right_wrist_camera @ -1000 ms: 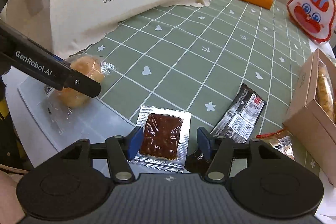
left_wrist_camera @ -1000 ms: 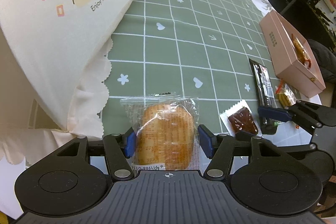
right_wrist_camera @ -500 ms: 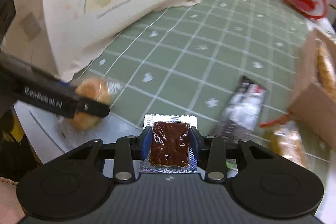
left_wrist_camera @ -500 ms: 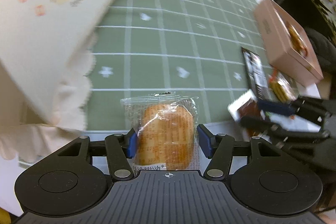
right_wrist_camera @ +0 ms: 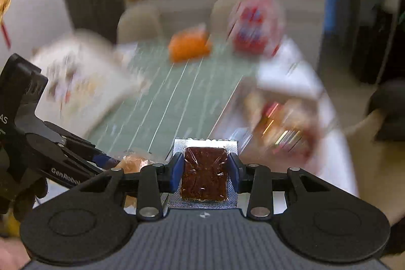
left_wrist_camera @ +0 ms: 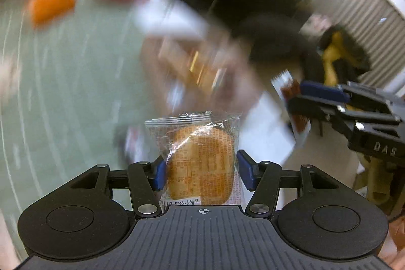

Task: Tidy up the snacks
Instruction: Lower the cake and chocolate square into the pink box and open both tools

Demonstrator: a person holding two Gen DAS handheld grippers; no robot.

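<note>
A wrapped bun [left_wrist_camera: 201, 163] is clamped between the blue pads of the left tongs [left_wrist_camera: 201, 170], held clear of the green checked surface [left_wrist_camera: 63, 82]. A dark brown bar in a clear packet [right_wrist_camera: 204, 173] is gripped by the right tongs [right_wrist_camera: 204, 172], likewise raised. Beyond, heavily blurred, an orange box [right_wrist_camera: 189, 46], a red-and-white bag [right_wrist_camera: 253, 27] and a cream cloth bag [right_wrist_camera: 81, 82] are seen on the surface.
</note>
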